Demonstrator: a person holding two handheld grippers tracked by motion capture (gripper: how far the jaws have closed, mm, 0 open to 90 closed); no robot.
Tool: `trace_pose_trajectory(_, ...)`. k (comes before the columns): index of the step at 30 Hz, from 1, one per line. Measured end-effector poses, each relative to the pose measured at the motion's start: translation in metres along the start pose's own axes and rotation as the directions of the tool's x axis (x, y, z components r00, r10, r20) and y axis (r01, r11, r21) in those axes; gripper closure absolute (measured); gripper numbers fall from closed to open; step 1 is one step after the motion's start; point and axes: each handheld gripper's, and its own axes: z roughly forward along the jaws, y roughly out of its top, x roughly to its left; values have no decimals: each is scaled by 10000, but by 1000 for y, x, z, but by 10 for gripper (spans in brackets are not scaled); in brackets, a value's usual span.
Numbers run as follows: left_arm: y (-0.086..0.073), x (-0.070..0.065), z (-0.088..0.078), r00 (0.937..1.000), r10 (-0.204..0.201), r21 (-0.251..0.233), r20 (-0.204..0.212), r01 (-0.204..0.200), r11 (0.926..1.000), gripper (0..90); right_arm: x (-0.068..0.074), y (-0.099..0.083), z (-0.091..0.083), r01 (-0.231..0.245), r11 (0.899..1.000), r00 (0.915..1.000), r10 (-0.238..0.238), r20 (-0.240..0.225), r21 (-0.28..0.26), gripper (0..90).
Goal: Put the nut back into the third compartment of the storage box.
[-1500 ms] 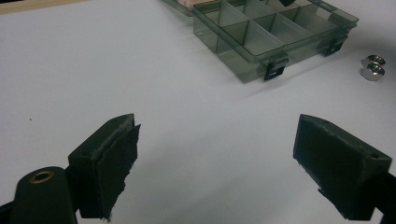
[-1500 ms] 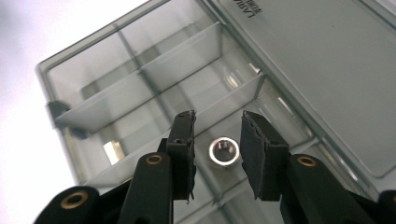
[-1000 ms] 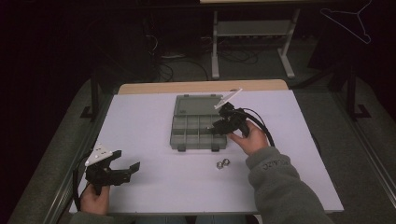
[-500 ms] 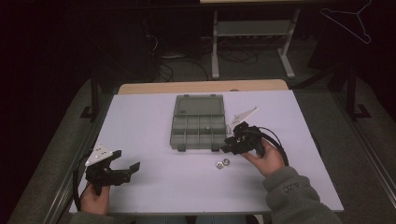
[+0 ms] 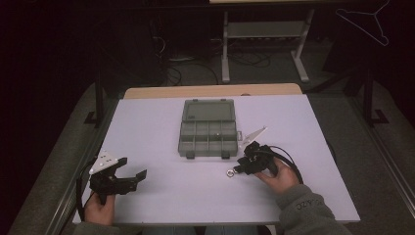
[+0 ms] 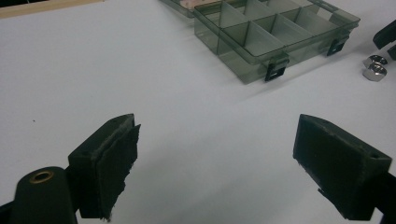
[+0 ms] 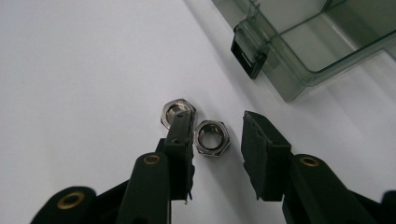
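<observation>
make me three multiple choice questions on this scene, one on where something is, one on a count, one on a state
1. Where do the hex nuts lie?
A. on the white table just in front of the compartment box
B. inside a compartment
C. on the box's lid

2. How many hex nuts are on the table?
A. one
B. two
C. four

3. How does the right gripper stand to the nearer nut?
A. clamped tight on it and lifted
B. far off beside the left gripper
C. jaws either side of it, not yet pressing

Answers:
1. A: the right gripper view shows both nuts on the bare table near the box's latch.
2. B: two nuts sit side by side in both gripper views.
3. C: the jaws have just been closing, with one nut between them and a gap at the right pad.
</observation>
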Motion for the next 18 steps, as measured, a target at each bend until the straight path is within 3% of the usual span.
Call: trace_pose_trajectory(18, 0, 1, -1, 10000, -28, 18, 11, 28, 10000, 130, 3, -1, 15, 664, 9959, 9974, -680, 250, 618, 690)
